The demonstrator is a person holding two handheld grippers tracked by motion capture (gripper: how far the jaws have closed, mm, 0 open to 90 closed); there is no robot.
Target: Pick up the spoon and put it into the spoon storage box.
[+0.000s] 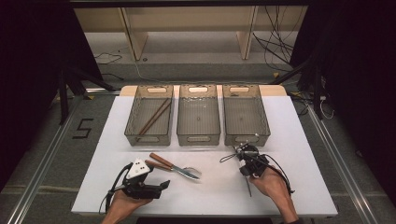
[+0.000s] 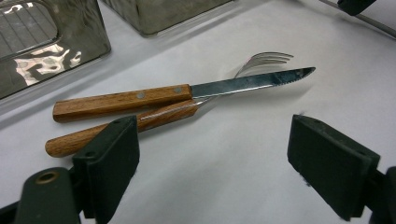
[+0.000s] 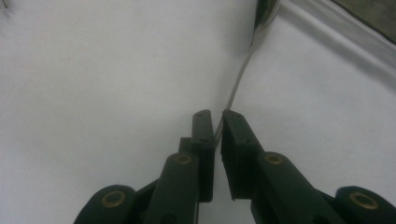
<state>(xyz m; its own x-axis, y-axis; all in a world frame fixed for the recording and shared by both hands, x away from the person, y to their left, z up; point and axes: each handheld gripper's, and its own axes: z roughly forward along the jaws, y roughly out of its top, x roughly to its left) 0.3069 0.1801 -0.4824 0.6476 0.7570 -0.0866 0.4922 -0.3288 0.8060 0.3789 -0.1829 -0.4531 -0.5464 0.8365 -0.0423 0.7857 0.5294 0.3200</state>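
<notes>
R claw (image 3: 217, 126) clamped on thin metal utensil handle (image 3: 236, 88). L claw (image 2: 212, 163) open, empty; knife (image 2: 187, 91) & fork (image 2: 140, 121) lie just ahead on surface (image 2: 210, 186).

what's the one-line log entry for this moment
right gripper shut on spoon | left gripper open near knife, fork
</notes>
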